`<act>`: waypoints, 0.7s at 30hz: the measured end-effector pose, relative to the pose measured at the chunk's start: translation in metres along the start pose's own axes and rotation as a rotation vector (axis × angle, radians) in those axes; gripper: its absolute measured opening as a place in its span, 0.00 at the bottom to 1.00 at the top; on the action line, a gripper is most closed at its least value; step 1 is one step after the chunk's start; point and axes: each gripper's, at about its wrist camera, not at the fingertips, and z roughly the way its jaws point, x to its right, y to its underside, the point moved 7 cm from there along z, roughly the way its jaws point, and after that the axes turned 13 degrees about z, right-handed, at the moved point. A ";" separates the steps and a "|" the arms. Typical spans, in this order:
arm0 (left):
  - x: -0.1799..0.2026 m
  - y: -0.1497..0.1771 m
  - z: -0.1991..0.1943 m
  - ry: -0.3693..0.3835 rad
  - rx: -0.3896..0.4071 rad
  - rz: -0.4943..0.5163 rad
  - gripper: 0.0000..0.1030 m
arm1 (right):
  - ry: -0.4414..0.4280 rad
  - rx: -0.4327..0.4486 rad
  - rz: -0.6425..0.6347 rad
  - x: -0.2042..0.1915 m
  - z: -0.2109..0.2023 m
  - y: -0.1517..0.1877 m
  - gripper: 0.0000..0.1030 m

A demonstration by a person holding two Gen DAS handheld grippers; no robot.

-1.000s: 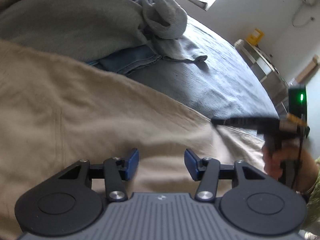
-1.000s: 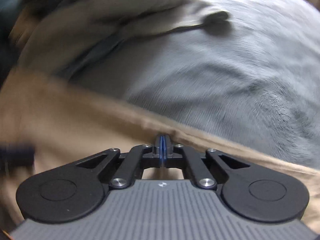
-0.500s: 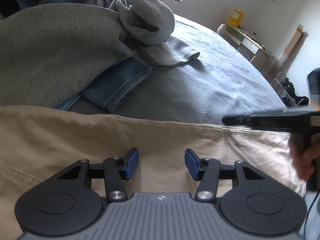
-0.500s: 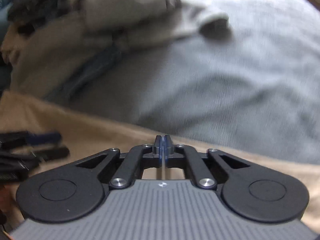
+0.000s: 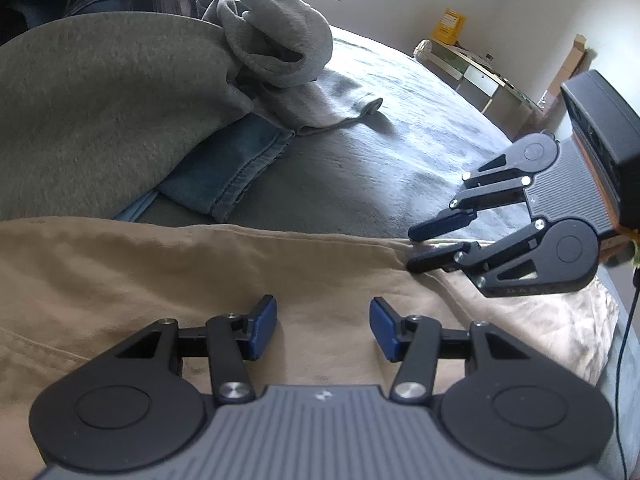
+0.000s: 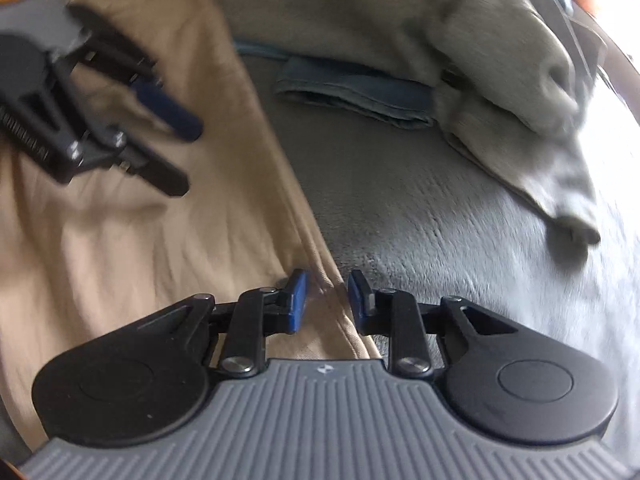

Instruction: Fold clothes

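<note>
A tan garment (image 5: 160,280) lies flat on the grey bed cover (image 5: 380,168); it also shows in the right wrist view (image 6: 140,240). My left gripper (image 5: 323,326) is open and empty, hovering just over the tan cloth. My right gripper (image 6: 327,296) is open, its blue pads straddling the tan garment's edge seam without closing on it. In the left wrist view the right gripper (image 5: 414,249) sits at the garment's far right edge. In the right wrist view the left gripper (image 6: 184,160) is at upper left over the cloth.
A grey sweatshirt (image 5: 100,112) is heaped at the back left with its sleeve (image 5: 320,112) trailing onto the bed. Folded blue jeans (image 5: 228,172) stick out beneath it. Shelves and boxes (image 5: 472,68) stand against the far wall.
My right gripper was shut on the tan garment's edge and has now opened, letting it go. The garment has settled flat. The left gripper stayed open.
</note>
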 end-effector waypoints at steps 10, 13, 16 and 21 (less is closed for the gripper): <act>0.002 -0.001 0.001 -0.004 -0.002 0.024 0.52 | 0.140 -0.025 -0.214 -0.025 0.004 0.003 0.04; 0.002 -0.003 0.002 -0.009 0.000 0.026 0.52 | 0.254 0.011 -0.248 -0.036 0.003 0.007 0.03; 0.001 -0.006 0.005 -0.015 0.004 0.026 0.52 | 0.355 0.041 -0.267 -0.041 0.009 0.009 0.01; -0.001 -0.010 0.010 -0.025 0.009 0.025 0.52 | 0.390 0.045 -0.188 -0.020 0.018 0.002 0.00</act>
